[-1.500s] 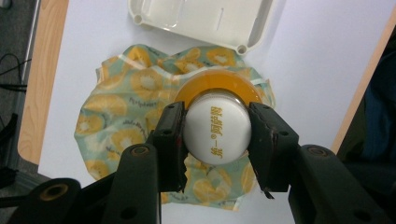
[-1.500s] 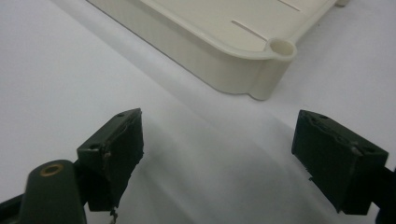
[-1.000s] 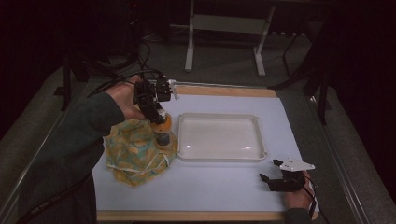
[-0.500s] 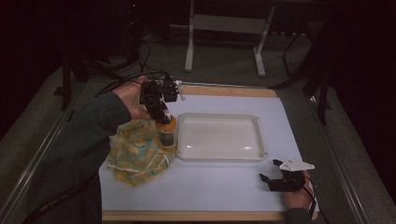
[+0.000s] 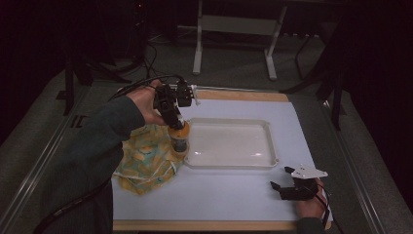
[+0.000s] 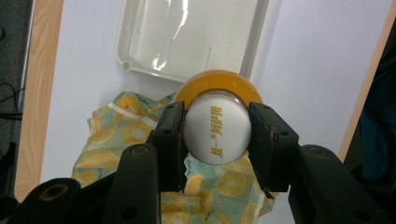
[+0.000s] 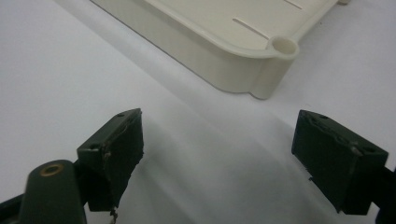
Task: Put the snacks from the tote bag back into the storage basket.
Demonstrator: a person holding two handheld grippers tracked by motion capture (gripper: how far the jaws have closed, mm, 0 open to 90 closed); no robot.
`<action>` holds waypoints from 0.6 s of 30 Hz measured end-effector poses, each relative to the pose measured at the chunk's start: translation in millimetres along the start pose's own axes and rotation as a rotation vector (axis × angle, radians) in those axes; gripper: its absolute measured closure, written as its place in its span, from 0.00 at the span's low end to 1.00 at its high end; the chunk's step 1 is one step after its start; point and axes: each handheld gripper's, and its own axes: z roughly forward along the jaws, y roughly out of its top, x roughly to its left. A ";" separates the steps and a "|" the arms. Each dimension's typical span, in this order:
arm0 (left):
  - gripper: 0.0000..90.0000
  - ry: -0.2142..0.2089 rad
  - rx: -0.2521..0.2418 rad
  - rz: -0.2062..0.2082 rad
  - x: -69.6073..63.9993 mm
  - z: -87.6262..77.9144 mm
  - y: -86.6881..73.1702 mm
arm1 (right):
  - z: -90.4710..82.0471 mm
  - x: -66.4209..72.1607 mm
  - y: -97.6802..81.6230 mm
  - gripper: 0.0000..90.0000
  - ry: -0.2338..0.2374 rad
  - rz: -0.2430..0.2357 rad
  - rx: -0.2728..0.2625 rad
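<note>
My left gripper (image 5: 175, 127) (image 6: 215, 130) is shut on the white cap of a small jar (image 5: 178, 139) (image 6: 216, 126) with an orange collar. It holds the jar upright over the right edge of a lemon-print cloth (image 5: 143, 161) (image 6: 121, 135), right beside the left rim of the white tray (image 5: 267, 131) (image 6: 140, 70). The tray has nothing in it. My right gripper (image 5: 284, 181) (image 7: 219, 154) rests open on the white mat near the front right, with its jaws wide apart and nothing between them, just short of the tray's corner (image 7: 280, 51).
A white mat (image 5: 229, 190) covers the wooden table. Bare mat lies in front of the tray and to its right. Metal stand legs (image 5: 197, 53) and cables (image 5: 141, 58) are on the dark floor beyond the far edge.
My left gripper has carried the jar a little to the right, from over the cloth to the tray's left rim. The right gripper has stayed still.
</note>
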 end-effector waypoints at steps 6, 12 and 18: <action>0.66 0.003 0.001 0.011 0.0 2.3 5.6 | -0.3 -0.5 -0.2 0.18 0.001 -0.001 -0.006; 0.66 -0.001 -0.004 0.012 0.4 5.0 11.7 | -0.5 -0.5 -0.3 0.18 0.002 0.000 -0.008; 0.66 -0.002 -0.002 0.017 1.2 8.4 17.6 | -1.0 -0.7 -0.3 0.18 0.003 0.002 -0.010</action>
